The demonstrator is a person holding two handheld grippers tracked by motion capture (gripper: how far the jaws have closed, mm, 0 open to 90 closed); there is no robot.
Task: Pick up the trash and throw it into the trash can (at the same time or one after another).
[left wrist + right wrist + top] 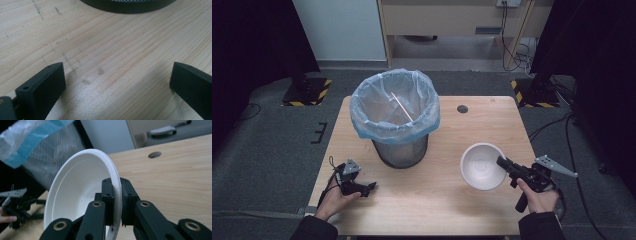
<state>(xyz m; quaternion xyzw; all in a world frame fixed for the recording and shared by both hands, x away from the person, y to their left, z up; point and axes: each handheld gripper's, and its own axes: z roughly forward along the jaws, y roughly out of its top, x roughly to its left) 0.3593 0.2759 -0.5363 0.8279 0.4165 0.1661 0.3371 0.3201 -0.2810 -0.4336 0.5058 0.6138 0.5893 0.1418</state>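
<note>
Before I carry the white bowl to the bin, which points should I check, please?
1. Right gripper shut on the rim of the white bowl: ok.
2. Bowl empty: ok, nothing seen inside.
3. Mouth of the bin open, blue liner folded over the rim: ok.
4. Thin stick already lies in the bin: ok, leaves space.
5. Left gripper open, resting away from the bin: ok.
6. Grip firmness: cannot tell.

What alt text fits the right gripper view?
The right tool is shut on the rim of a white bowl, held tilted above a light wood table. Behind it stands a mesh bin lined with a blue-edged plastic bag; the left tool rests at far left.
</note>
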